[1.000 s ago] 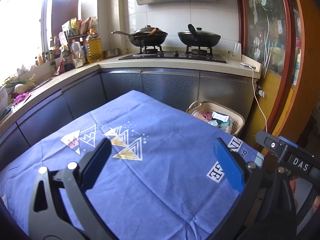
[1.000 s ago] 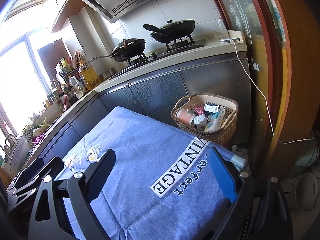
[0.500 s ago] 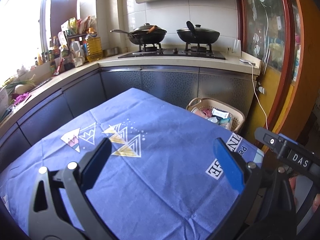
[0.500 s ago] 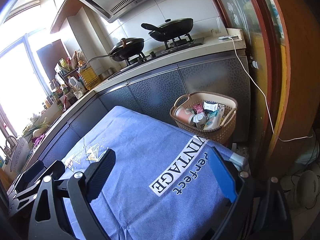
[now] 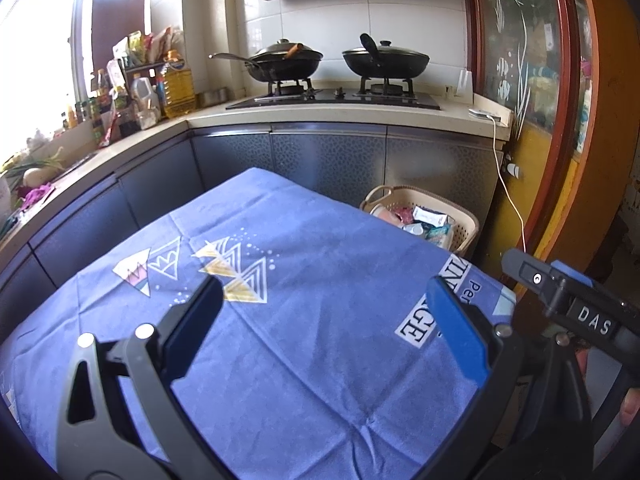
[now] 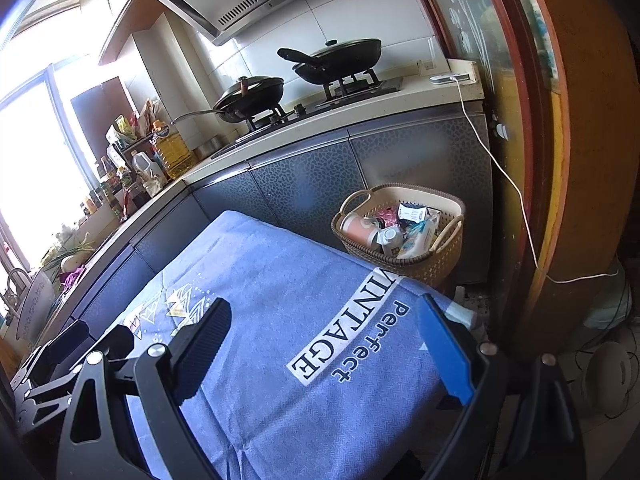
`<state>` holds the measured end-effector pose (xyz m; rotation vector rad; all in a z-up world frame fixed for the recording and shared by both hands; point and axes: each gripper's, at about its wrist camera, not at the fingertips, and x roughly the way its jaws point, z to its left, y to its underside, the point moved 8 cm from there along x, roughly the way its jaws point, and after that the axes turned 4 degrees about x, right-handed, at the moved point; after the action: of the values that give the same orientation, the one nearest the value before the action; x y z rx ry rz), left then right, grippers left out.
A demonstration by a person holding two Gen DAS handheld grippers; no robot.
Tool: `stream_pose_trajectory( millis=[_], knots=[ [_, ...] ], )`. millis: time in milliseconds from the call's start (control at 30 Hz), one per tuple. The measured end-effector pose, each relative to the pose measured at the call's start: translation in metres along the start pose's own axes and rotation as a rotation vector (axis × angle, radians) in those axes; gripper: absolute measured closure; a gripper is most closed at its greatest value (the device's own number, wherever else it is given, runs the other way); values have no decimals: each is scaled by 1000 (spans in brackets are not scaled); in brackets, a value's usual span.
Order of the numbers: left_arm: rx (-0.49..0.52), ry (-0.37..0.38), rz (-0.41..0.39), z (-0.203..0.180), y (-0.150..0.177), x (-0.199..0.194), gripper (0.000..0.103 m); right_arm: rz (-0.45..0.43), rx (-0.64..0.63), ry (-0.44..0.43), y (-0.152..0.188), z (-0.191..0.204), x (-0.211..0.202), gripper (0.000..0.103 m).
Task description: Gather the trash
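A beige woven basket (image 6: 440, 256) stands on the floor past the table's far right corner, holding a pink cup (image 6: 358, 229), a small bottle and wrappers; its rim (image 5: 466, 222) shows in the left wrist view. My left gripper (image 5: 324, 318) hovers open over the blue tablecloth (image 5: 312, 320) with nothing between its fingers. Above the cloth's "VINTAGE Perfect" print, my right gripper (image 6: 326, 344) is open and empty as well. The right gripper's body (image 5: 576, 304) shows at the right of the left wrist view. No trash lies on the visible cloth.
Grey cabinets (image 5: 328, 160) run close behind and left of the table. Two black pans (image 5: 286, 60) sit on the stove. Bottles (image 5: 176, 84) crowd the left counter. A white cable (image 6: 516, 200) hangs beside an orange door frame (image 6: 584, 160) at right.
Both views have pulled back and lifted a little, so the basket and stove sit slightly farther off. Both grippers stay open and empty.
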<state>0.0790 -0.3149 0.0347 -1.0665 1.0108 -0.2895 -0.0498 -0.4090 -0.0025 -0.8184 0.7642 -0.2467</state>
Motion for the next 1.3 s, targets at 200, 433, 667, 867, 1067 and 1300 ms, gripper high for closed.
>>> stream_pose_trajectory(
  millis=[200,433,667,867,1067,1300],
  knots=[
    [6,-19,2,-3,-1,-4,6,-4,2,1,-2,-3,-2,11],
    [7,-39,5,-2,-1,-7,6,-4,0,-6,-3,-5,-2,11],
    [10,-47,24,-2,0,-5,6,-9,0,-12,-5,-3,-4,11],
    [6,-60,25,0,-1,-5,6,-15,-14,-17,-5,1,-5,11],
    [15,-59,29,-1,1,-4,6,-11,-23,-17,-4,4,-4,11],
    [20,-49,36,-4,0,0,6,-16,-20,-5,-5,0,-6,11]
  ],
)
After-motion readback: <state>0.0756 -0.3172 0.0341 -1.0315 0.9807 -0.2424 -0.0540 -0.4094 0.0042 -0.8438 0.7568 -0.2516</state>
